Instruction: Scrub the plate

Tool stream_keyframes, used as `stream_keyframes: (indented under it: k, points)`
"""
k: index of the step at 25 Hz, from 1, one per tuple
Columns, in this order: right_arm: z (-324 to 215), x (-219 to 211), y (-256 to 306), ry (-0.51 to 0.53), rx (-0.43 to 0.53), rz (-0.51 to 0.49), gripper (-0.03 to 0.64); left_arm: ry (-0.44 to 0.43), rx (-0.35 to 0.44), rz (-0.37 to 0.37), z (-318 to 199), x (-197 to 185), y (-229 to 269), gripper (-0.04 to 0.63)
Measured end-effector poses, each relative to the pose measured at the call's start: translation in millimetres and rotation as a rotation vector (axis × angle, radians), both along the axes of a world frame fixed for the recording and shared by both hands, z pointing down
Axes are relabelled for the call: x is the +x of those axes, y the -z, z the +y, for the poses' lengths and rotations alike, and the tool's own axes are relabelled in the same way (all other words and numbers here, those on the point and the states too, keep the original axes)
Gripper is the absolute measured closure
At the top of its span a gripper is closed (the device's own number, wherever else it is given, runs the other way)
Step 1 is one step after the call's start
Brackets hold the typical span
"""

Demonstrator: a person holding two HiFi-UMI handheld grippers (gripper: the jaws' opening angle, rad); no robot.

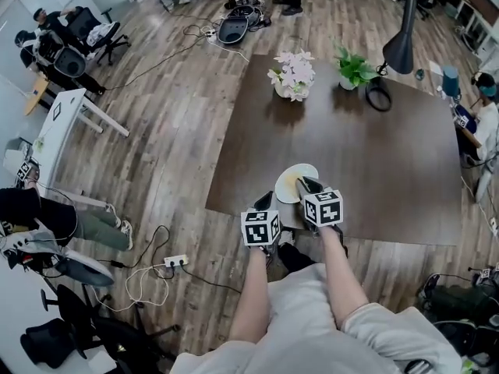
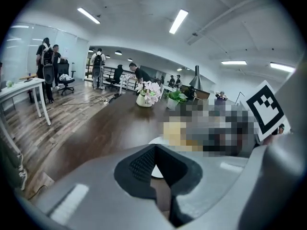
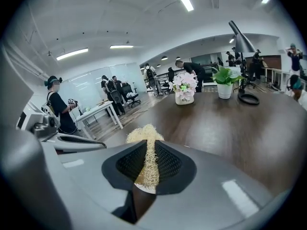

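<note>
A dark brown worktop (image 1: 374, 162) fills the middle of the head view, set on a wood-plank floor (image 1: 171, 115). At its far edge stands a black desk lamp (image 1: 400, 44). Left of the lamp there is a leafy green plant in a white pot (image 1: 355, 68), and further left a pot of pale pink flowers (image 1: 292, 75).

Close to the near edge, both tools point at a white plate (image 1: 300, 170) that lies flat on the worktop. The left tool (image 2: 154, 150) is beside the plate's left rim. Its pads are pressed together at the tips with nothing caught between them, and a sliver of the plate shows through the gap behind the tips. The right tool (image 3: 147, 150) reaches over the plate from the near side, narrowed onto a pale fibrous scrubber (image 3: 144, 134). The scrubber is pinched upright between the pads, and its frayed top sticks out past the tips.
</note>
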State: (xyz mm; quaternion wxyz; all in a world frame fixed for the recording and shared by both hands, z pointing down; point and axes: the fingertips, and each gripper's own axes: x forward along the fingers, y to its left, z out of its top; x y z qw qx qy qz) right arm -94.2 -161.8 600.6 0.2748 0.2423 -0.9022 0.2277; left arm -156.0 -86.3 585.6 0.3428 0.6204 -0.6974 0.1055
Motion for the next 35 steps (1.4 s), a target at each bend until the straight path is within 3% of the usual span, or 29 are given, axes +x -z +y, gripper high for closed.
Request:
stream_keyframes:
  k: [5, 11, 16, 28, 35]
  points:
    - [-15, -6, -21, 0.016, 0.038, 0.096, 0.543, -0.029, -0.070, 0.042, -16, 1, -31, 0.595]
    - [-25, -20, -47, 0.081, 0.169, 0.248, 0.543, -0.085, -0.126, 0.066, -33, 4, -60, 0.595]
    - [-24, -33, -77, 0.137, 0.161, 0.320, 0.545, -0.147, -0.171, 0.060, -47, 0, -81, 0.595]
    - [-25, -35, -85, 0.089, 0.111, 0.261, 0.545, -0.303, -0.170, 0.103, -71, 9, -103, 0.595]
    - [-24, -33, -88, 0.040, 0.082, 0.281, 0.545, -0.474, -0.188, 0.107, -71, 10, -103, 0.595]
